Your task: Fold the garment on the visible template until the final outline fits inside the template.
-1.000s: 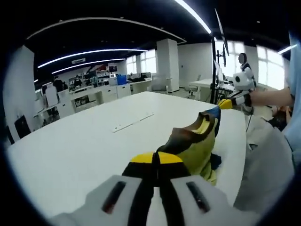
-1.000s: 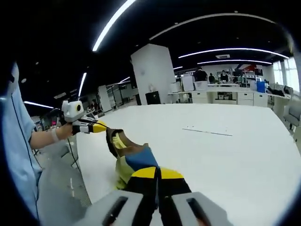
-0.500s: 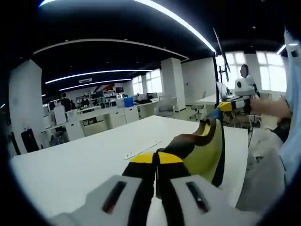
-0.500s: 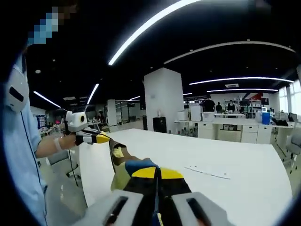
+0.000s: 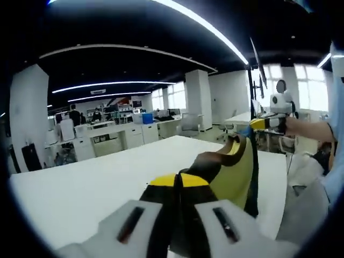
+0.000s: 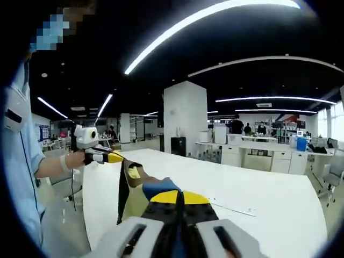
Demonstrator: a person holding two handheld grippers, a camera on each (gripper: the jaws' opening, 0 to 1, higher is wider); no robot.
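Garment (image 5: 234, 169) stretched aloft, left tongs (image 5: 179, 183) and right tongs (image 6: 180, 200) both clamped on it, above white table (image 5: 80, 188).

Long ceiling light strips (image 6: 177, 32) glare bright against a dark ceiling. The white table (image 5: 80, 188) is evenly lit. Windows (image 5: 314, 91) blow out; edges bend; near jaws blur slightly.
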